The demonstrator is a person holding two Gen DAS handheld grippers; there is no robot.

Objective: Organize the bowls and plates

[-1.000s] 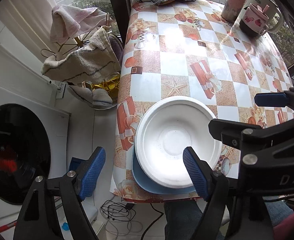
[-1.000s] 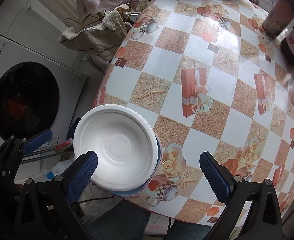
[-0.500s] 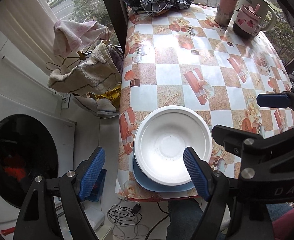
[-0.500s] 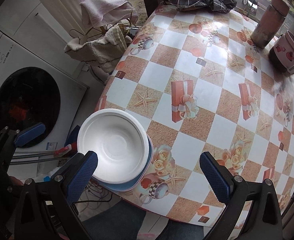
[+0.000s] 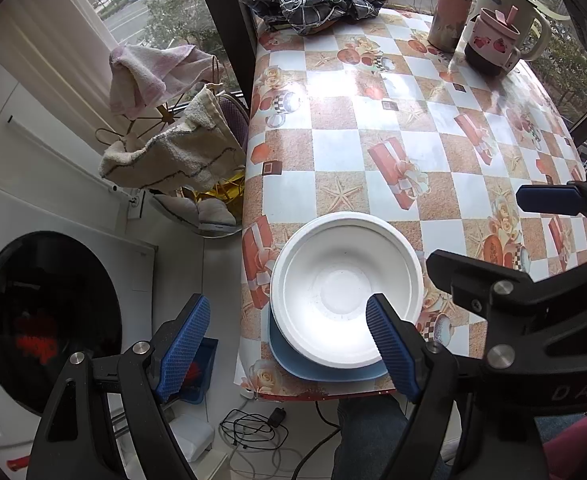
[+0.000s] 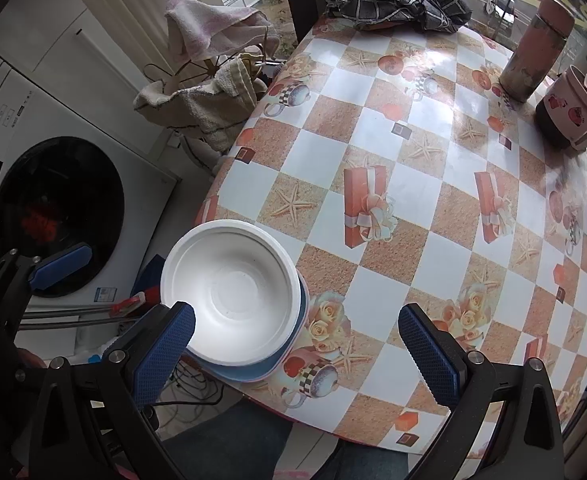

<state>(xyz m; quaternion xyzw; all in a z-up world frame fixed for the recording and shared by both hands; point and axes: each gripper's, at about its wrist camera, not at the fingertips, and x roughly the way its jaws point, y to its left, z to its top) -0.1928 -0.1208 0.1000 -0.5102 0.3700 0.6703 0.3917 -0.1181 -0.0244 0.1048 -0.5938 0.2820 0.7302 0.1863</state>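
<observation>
Below both spread jaws, white bowl [image 5: 345, 288] rests.

Home laundry nook, washing machine [image 5: 49, 320], towels [image 5: 173, 156]

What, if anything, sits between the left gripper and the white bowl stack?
Nothing visible does. The left gripper hangs open above the table's near edge, its right finger overlapping the white bowl in view. The bowl rests on a blue plate; the thermos and mug stand far behind.

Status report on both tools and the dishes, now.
Left tool open, empty. Right tool open, empty. White bowl stacked on blue plate at table corner. Nothing blocking.
</observation>
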